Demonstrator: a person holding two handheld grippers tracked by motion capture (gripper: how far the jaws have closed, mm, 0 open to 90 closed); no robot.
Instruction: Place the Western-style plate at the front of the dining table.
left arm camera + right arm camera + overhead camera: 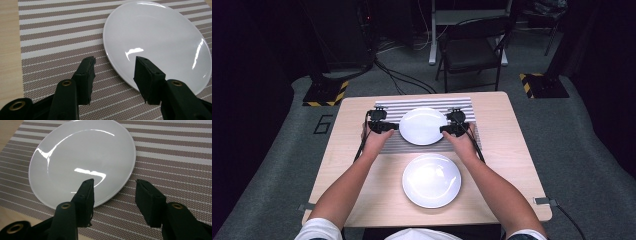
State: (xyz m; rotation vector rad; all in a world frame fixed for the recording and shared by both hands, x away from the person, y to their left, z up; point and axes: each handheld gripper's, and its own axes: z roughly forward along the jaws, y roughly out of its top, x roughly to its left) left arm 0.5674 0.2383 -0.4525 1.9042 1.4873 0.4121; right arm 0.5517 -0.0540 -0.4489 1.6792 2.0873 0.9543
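while both tools gape, each straddles the plate [422, 126] rim.

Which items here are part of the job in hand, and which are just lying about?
In hand:
- round white plate on the mat
- striped brown-and-white woven placemat
- left gripper, jaws open astride the plate's rim
- right gripper, jaws open at the opposite rim

Lying about:
- second round white plate on bare wood
- black folding chair

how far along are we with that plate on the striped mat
Early. Both claws, left and right, are open and flank the far plate, which lies flat on the striped mat. Gripping and lifting remain. The near plate sits untouched on the table.
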